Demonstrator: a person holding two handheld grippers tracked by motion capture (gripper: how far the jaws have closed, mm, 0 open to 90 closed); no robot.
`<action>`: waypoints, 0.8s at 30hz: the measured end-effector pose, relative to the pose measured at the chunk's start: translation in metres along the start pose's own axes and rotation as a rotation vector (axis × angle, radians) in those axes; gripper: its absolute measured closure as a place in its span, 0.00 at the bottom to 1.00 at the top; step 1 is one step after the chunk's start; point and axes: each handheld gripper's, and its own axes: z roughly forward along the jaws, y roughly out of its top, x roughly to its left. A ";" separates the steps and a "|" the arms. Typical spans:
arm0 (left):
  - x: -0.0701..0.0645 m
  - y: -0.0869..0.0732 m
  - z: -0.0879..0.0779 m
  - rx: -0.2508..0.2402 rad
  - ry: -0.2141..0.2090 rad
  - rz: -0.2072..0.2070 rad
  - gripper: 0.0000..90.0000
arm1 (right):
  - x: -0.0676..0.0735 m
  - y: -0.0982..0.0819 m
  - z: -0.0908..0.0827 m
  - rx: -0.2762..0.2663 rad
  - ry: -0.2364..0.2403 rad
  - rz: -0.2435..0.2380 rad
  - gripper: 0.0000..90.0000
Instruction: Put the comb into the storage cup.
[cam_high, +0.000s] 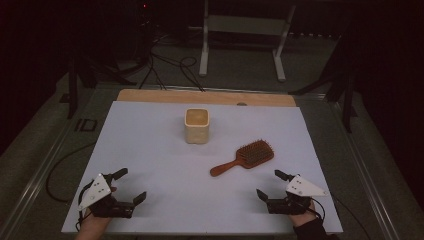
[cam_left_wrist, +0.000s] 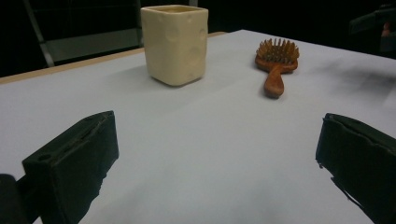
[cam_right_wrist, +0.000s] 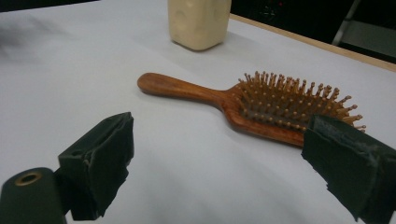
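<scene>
Wooden hairbrush (cam_high: 243, 157) beside cream cup (cam_high: 196, 125); both grippers agape.

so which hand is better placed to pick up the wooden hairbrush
Right. The right tool sits open just in front of the brown wooden paddle hairbrush, which lies on the right half of the white table. The left tool, also open, would have to cross the table.

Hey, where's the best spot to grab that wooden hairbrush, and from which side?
Probably the handle of the wooden hairbrush: it is slim, smooth and free of bristles, and it lies flat on the white table, pointing toward the person. The open right gripper sits nearest, so come down from above with its fingers straddling the handle's width.
</scene>
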 end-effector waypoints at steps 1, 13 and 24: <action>0.000 0.000 0.000 -0.001 -0.001 -0.002 0.00 | 0.001 0.000 0.000 0.000 -0.001 0.000 0.10; 0.000 0.000 -0.006 -0.011 0.018 0.001 0.00 | 0.000 0.000 0.004 0.032 -0.004 0.005 0.09; 0.002 -0.001 -0.008 -0.008 0.025 -0.012 0.00 | 0.008 0.004 0.007 0.056 0.001 -0.023 0.09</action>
